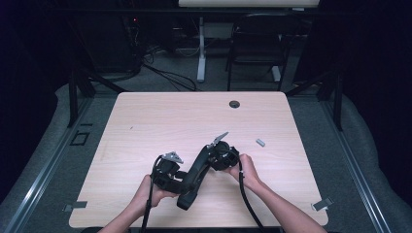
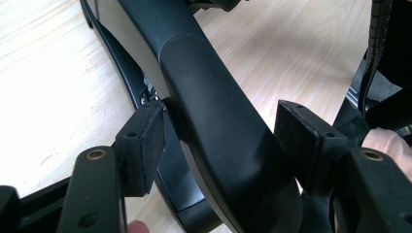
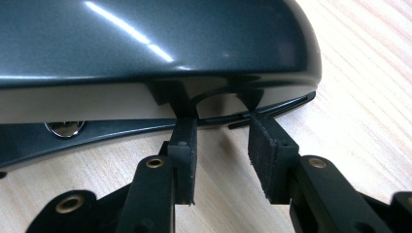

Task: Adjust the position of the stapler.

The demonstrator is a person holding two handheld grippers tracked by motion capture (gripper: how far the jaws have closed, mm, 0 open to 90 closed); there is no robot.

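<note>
Glossy black curved stapler (image 1: 193,177) on pale woodgrain table (image 1: 160,116).

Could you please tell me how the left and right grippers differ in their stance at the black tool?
The left gripper has wide jaws straddling the black tool's arm. The right gripper has narrower jaws, tips at the tool's lower edge, the gap between them empty. Both are open.

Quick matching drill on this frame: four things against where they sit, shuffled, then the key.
1 left tool
2 small grey piece
3 round grommet
4 black curved object

A by the far edge of the table
B near side, about mid-width
C on bare wood, toward the right edge
D jaws open, astride the black curved object

Pairs: 1-D, 2-C, 3-A, 4-B
</note>
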